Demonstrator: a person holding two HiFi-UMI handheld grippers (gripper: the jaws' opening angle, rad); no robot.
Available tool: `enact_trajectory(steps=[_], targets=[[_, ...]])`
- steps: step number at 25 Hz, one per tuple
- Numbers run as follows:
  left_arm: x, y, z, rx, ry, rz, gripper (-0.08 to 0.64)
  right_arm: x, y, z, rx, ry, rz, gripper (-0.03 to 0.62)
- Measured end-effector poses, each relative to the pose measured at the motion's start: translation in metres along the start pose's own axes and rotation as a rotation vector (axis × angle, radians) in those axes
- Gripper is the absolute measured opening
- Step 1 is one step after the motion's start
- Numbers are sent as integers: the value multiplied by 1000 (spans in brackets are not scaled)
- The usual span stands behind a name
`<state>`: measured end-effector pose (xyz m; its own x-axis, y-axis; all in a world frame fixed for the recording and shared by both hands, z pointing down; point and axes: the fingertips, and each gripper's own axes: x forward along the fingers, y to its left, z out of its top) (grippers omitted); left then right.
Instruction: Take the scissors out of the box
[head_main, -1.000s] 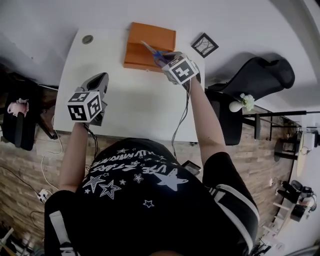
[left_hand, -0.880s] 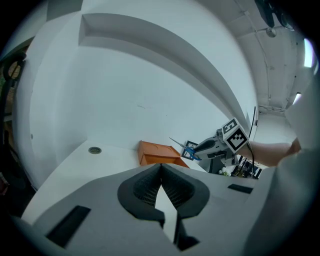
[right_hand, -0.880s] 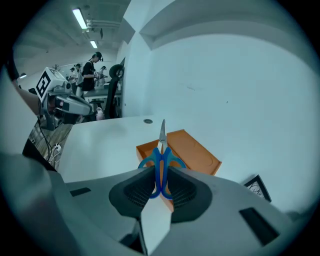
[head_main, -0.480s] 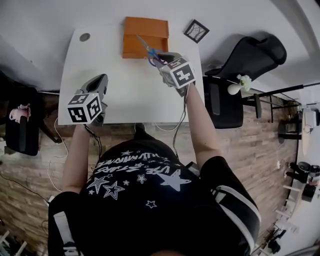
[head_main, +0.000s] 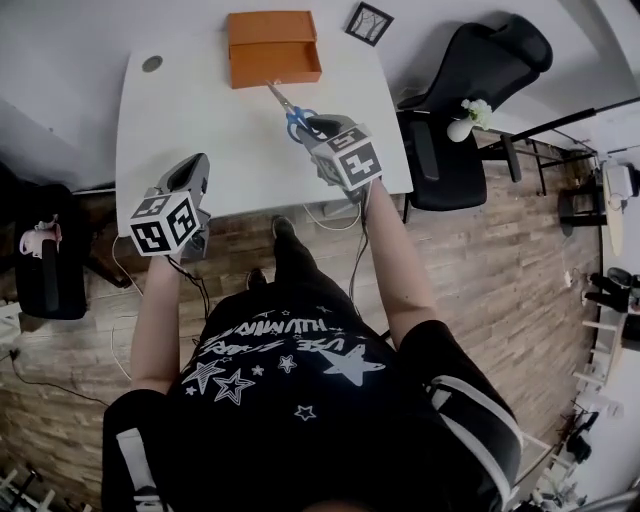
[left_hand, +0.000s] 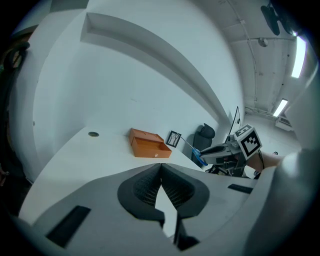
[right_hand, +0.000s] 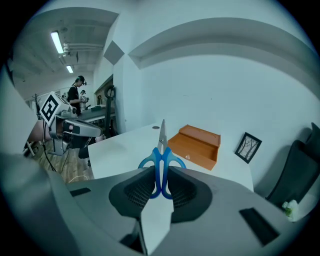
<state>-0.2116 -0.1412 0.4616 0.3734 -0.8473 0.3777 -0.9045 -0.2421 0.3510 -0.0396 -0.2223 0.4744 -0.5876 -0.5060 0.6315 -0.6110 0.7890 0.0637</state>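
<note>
The scissors (head_main: 288, 110) have blue handles and silver blades that point toward the open orange box (head_main: 272, 48) at the table's far edge. My right gripper (head_main: 308, 125) is shut on the handles and holds the scissors (right_hand: 161, 159) in the air over the white table (head_main: 200, 110), on the near side of the box (right_hand: 197, 146). My left gripper (head_main: 197, 163) hovers at the table's near left edge, shut with nothing in it; its pads (left_hand: 150, 186) meet at the tips. In the left gripper view the box (left_hand: 149, 144) lies ahead and the right gripper (left_hand: 212, 150) with the scissors (left_hand: 192, 150) is at the right.
A small framed picture (head_main: 369, 22) lies to the right of the box. A black office chair (head_main: 470, 70) and a small vase with a flower (head_main: 468, 118) stand right of the table. A round grommet (head_main: 152, 63) sits at the table's far left. A dark bag (head_main: 45, 260) is on the floor at left.
The right gripper has drawn the scissors back from the box toward the near table edge and rolled. The left gripper has also pulled back to the near edge.
</note>
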Motion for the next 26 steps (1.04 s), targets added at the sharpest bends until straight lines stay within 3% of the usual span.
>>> enact_trajectory(steps=[6, 15, 26], targets=[[-14, -16, -17, 15, 22, -29, 18, -17, 21, -34, 55, 3, -9, 104], [-11, -25, -19, 19, 15, -34, 18, -24, 30, -45, 92, -10, -6, 104], [-45, -98, -63, 23, 25, -18, 18, -100, 51, -109, 111, -8, 15, 104]])
